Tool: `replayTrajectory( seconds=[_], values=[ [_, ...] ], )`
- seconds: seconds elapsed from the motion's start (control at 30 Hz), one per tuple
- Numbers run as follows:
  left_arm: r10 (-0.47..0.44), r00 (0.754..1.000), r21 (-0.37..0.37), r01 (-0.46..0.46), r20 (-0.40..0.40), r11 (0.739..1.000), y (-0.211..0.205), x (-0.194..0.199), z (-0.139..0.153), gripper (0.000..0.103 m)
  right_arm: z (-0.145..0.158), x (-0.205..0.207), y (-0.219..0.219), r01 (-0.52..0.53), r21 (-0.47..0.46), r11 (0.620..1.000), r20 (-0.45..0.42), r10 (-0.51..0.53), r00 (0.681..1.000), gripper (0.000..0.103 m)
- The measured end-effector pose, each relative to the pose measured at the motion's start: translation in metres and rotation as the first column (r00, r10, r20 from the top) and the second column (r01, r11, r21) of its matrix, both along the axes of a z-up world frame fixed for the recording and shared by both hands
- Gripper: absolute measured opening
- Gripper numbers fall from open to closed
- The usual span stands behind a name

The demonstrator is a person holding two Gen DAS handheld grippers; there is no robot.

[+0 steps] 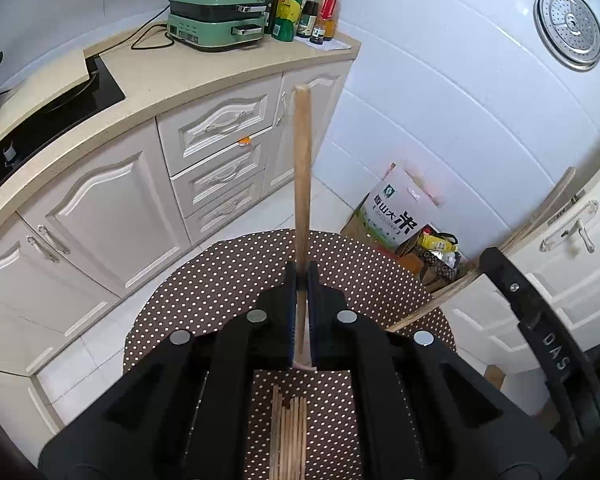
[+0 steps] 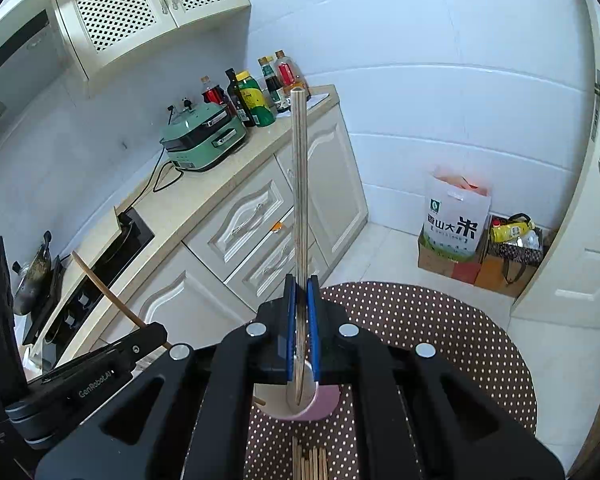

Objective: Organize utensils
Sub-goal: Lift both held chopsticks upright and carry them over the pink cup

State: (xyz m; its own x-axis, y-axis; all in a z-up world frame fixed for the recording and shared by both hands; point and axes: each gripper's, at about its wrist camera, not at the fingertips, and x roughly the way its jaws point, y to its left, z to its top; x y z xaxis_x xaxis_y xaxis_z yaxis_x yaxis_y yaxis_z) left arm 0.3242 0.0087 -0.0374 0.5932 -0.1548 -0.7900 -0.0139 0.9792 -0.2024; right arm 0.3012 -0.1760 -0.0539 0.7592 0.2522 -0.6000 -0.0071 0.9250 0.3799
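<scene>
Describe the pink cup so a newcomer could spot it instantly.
Start at the round brown polka-dot table. At its near edge, directly beneath the right hand-held gripper, stands the pink cup, with the lower end of the gripped silvery metal chopstick inside it. It is the only upright container there; the wooden chopsticks lie flat.

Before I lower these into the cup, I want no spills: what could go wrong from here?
1. The right gripper pinches the metal chopstick low on its length, so the long free end could swing and tip the pink cup.
2. The left gripper holds the wooden chopstick the same way; the two sticks could cross.
3. The cup stands close to the loose chopsticks on the table; a nudge might scatter them.
</scene>
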Motion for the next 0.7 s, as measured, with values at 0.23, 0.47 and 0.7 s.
replayTrajectory(
  seconds=[0.23,0.47,0.7],
  values=[
    [-0.011,1.000,0.035,0.011,-0.025,0.999,-0.009,0.011,-0.015,0.005,-0.027,0.021,0.011,-0.044,-0.024,0.999,-0.056,0.043,0.998,0.005],
    [-0.028,0.992,0.049,0.035,-0.121,0.998,-0.013,0.026,-0.058,0.005,-0.063,0.032,0.025,-0.079,-0.020,0.997,-0.152,0.075,0.986,0.005],
    [-0.102,0.980,-0.004,0.103,-0.169,0.995,-0.010,0.036,-0.095,0.006,-0.091,0.038,0.038,-0.135,-0.012,0.991,-0.235,0.129,0.963,0.005]
  ],
)
